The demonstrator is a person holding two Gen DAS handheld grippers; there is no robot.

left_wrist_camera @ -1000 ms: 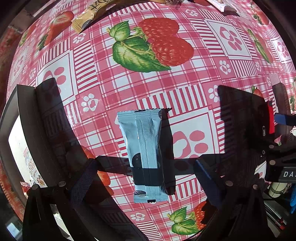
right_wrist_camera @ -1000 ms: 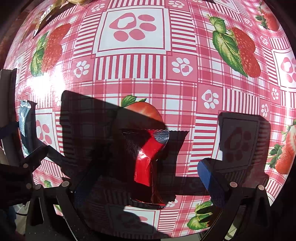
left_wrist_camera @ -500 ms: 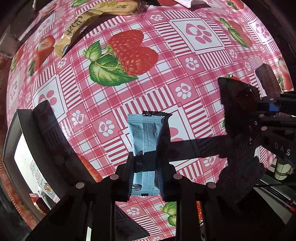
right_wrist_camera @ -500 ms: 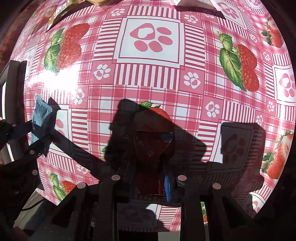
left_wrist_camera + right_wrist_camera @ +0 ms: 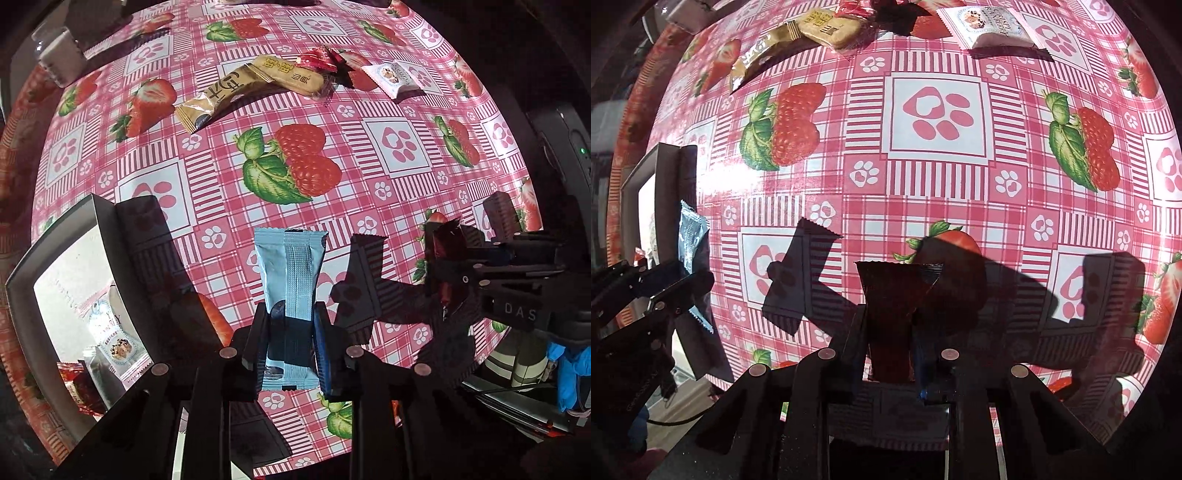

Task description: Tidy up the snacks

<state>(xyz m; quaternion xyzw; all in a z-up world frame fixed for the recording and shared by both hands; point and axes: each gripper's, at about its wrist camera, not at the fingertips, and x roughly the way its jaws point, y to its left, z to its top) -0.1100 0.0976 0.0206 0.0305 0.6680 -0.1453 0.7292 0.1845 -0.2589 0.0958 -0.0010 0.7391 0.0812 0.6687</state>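
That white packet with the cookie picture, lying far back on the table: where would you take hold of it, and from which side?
Come from straight above and close the jaws across the white packet's two long edges, near its middle. It lies flat on the tablecloth, so only the top is open to reach; its narrow width fits between jaws. It lies apart from the red wrapper beside it.

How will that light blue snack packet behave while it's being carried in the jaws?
The light blue packet, clamped low by the left gripper, stands straight above the jaws, so it is probably fairly stiff. It looks thin, likely light. Its glossy film may be slippery.
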